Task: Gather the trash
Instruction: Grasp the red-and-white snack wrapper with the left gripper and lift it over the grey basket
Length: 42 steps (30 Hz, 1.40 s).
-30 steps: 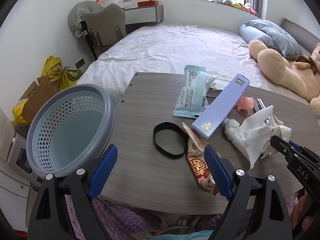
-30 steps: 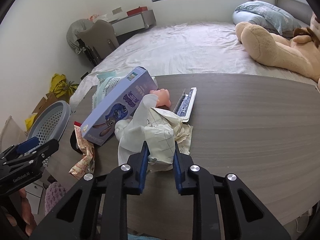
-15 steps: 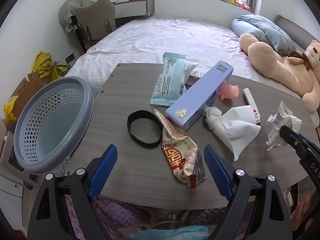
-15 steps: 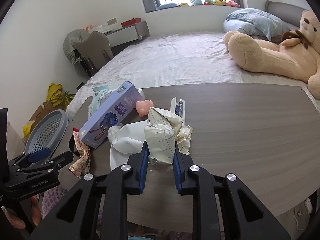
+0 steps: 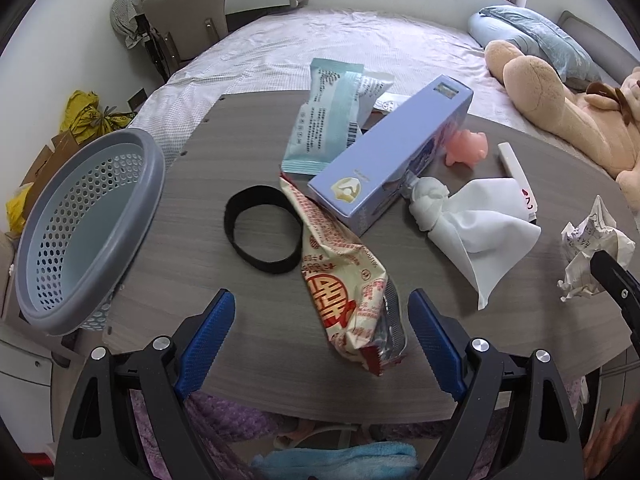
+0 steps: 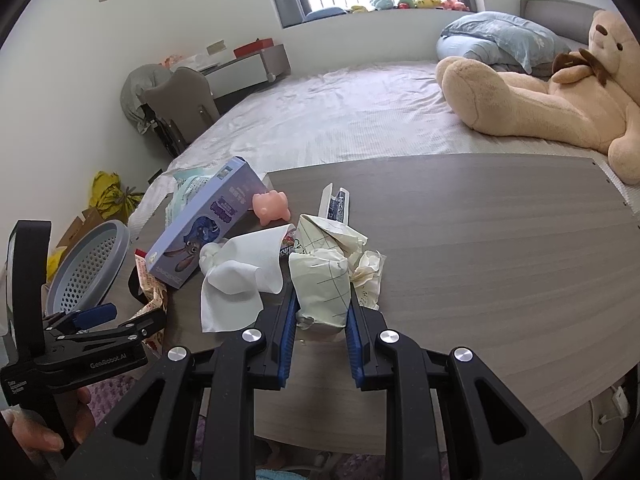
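Since the earlier frame, your left hand-held gripper (image 5: 320,332) has come down toward the worktop (image 5: 200,280), and the snack wrapper (image 5: 344,280) now lies between its wide-open jaws, untouched. Your right hand-held gripper (image 6: 320,312) has lifted the crumpled paper (image 6: 320,280) clear of the white tissue (image 6: 240,280) and holds it clamped between narrow jaws. The basket (image 5: 80,232) stands at the worktop's left edge, well apart from the right hand-held gripper and just beside the left. The wrapper's long axis runs away from you, in line with the left jaws, so the pads would close across its width.
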{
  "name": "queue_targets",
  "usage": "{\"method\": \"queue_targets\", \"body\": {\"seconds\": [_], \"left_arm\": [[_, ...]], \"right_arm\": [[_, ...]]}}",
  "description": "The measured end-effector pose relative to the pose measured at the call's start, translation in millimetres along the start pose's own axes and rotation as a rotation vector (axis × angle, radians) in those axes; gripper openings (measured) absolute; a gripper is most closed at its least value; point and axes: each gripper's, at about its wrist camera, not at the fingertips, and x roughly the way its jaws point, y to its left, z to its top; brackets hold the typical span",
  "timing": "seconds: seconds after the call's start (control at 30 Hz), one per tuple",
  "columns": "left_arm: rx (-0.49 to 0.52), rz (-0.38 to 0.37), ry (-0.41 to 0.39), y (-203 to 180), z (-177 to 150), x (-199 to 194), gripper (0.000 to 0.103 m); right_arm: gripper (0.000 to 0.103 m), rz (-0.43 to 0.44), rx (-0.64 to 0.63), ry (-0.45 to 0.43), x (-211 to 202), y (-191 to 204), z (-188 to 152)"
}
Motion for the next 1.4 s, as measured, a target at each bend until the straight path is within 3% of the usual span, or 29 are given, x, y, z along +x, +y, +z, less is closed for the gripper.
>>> {"method": "queue_targets", "body": {"seconds": [0.33,0.4,0.53,0.67,1.07,1.4], "left_arm": [[-0.030,-0.007,0.020,4,2,14,0.084],[-0.023,-0.013,0.010,4,2,14,0.077],[-0.015,-0.041,0.026,7,2,16,0.043],[-0.018,-0.064,0.016,12,2,13,0.036],[0.006,-0.049,-0.135,29,0,-40,0.035],[-0.094,0.000,-0.218,102,10,-65,0.035]], "right_arm": [[0.022,0.000,0.014,0.020,7,-3,-2],[0.022,0.000,0.012,0.023,8,-1,-2],[0.022,0.001,0.011,0.029,9,1,-3],[0.022,0.000,0.010,0.031,9,3,-2],[0.022,0.008,-0.021,0.006,-6,24,7],[0.022,0.100,-0.105,-0.039,-17,90,33]]}}
